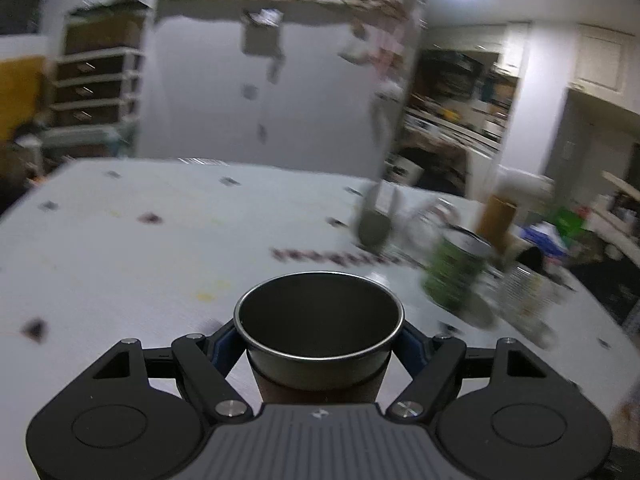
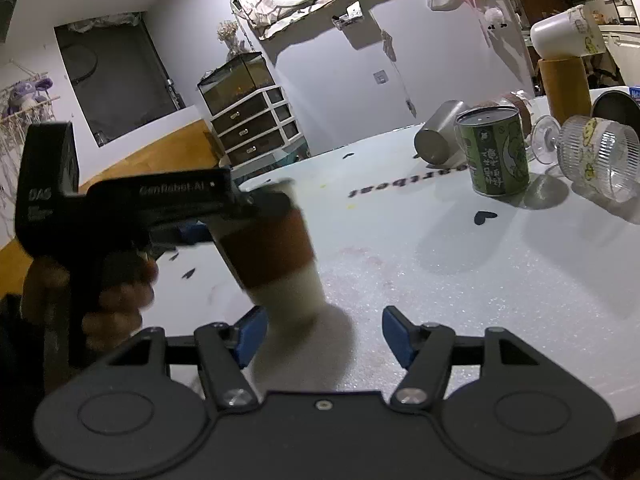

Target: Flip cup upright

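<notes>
A steel cup with a brown sleeve (image 1: 318, 332) sits between my left gripper's fingers, mouth up toward the camera. My left gripper (image 1: 320, 340) is shut on it near the rim. In the right wrist view the same cup (image 2: 272, 256) stands nearly upright, slightly tilted, with its base on or just above the white table (image 2: 440, 280), and it is motion-blurred. The left gripper (image 2: 256, 204) grips it from the left at the top. My right gripper (image 2: 324, 338) is open and empty, just in front of the cup.
At the far right of the table stand a green can (image 2: 496, 152), a tipped steel cup (image 2: 436, 140), a lying ribbed glass (image 2: 600, 156), a wine glass (image 2: 546, 136) and a brown tube (image 2: 568, 84). The table edge runs along the right.
</notes>
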{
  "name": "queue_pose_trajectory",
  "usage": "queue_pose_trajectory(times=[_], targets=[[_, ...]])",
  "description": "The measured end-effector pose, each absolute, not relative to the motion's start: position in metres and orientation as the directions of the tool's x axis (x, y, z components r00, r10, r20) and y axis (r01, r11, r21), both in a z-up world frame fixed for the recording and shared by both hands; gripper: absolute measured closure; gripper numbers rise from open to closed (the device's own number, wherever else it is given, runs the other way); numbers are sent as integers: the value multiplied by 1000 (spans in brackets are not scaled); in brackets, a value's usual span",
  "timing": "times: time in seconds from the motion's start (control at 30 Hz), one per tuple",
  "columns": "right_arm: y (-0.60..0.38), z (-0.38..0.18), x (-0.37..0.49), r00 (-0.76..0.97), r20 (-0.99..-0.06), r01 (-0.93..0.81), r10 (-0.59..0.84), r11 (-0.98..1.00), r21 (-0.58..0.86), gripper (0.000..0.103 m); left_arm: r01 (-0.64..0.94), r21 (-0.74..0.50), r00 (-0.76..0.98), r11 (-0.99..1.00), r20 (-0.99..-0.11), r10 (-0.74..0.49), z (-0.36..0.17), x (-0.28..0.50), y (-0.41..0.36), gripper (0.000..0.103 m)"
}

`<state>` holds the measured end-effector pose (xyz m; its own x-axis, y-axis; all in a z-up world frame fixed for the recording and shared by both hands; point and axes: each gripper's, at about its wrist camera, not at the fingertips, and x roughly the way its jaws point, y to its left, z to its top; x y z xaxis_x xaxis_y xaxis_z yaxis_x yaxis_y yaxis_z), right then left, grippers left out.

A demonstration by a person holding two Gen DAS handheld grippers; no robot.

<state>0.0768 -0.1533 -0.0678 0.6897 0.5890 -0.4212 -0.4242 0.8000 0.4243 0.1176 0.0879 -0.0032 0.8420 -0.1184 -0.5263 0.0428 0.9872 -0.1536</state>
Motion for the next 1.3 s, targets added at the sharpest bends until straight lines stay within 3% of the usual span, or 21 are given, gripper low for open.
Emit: queue_pose_trajectory(times=[0.2,0.47,0.73,1.1,1.13,1.2,1.3], targets=[[-153,-69,78,694,-435,-411,573,812,414,37,-157,-8,877,988,-461,136,9,146,129,25],[-152,-71,77,706,-442,-403,553,827,391,35,-337,25,854,941,-414,317,23,186,186,25],[-151,-70,75,713,-442,-402,543,835,376,35,-448,-38,815,893,-428,390,8,214,224,25],[-152,-70,74,717,-451,-393,532,842,369,35,-482,-6,794,876,-426,434,-7,215,238,24],[-152,-70,74,716,-452,-393,533,842,370,35,-478,-8,795,878,-430,429,-7,215,239,22],[-151,-71,74,713,-452,-396,536,840,371,35,-472,-16,800,882,-429,420,-6,214,240,8],[-151,-70,75,713,-451,-397,537,839,371,35,-467,-16,809,884,-412,420,-4,207,239,6]])
